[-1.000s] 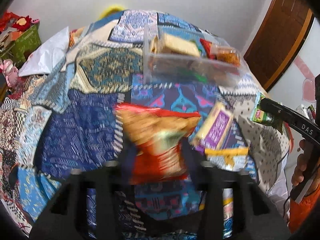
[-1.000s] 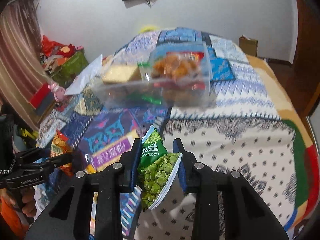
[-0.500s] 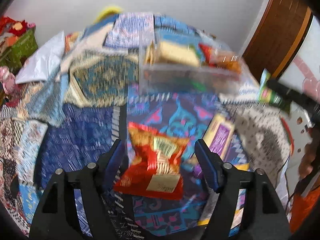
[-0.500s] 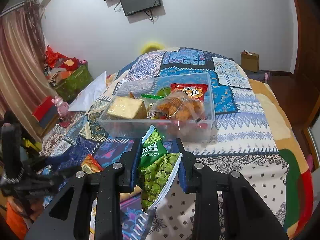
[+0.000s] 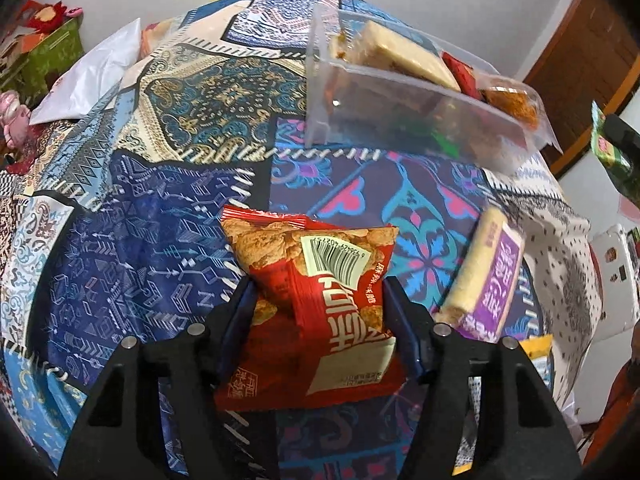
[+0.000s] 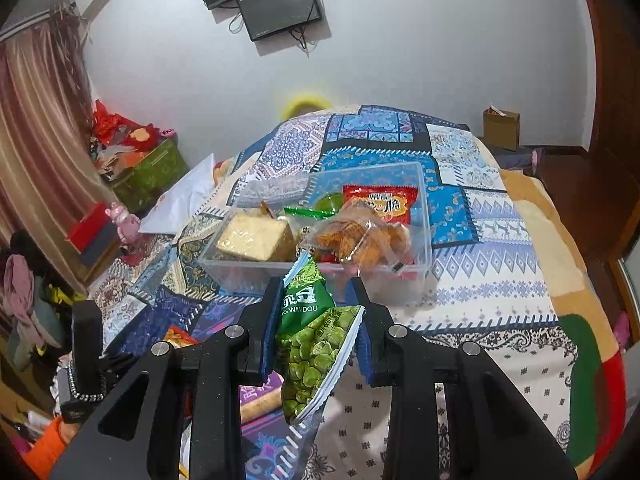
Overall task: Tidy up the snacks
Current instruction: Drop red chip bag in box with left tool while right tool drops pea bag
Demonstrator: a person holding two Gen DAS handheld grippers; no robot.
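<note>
Closing around a red crinkled foil snack packet point(image 5: 316, 312), the left gripper point(image 5: 318, 300) is seen with both pads at the packet's sides on the patchwork quilt point(image 5: 160, 240). A green pea snack bag point(image 6: 316, 336) is clamped in the right gripper point(image 6: 316, 300), held near the clear plastic tub point(image 6: 424, 248) of snacks.

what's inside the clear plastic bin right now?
The clear bin holds a yellow wrapped cake, a red snack packet, a clear bag of orange fried snacks and a green packet. Anything lower down is covered.
</note>
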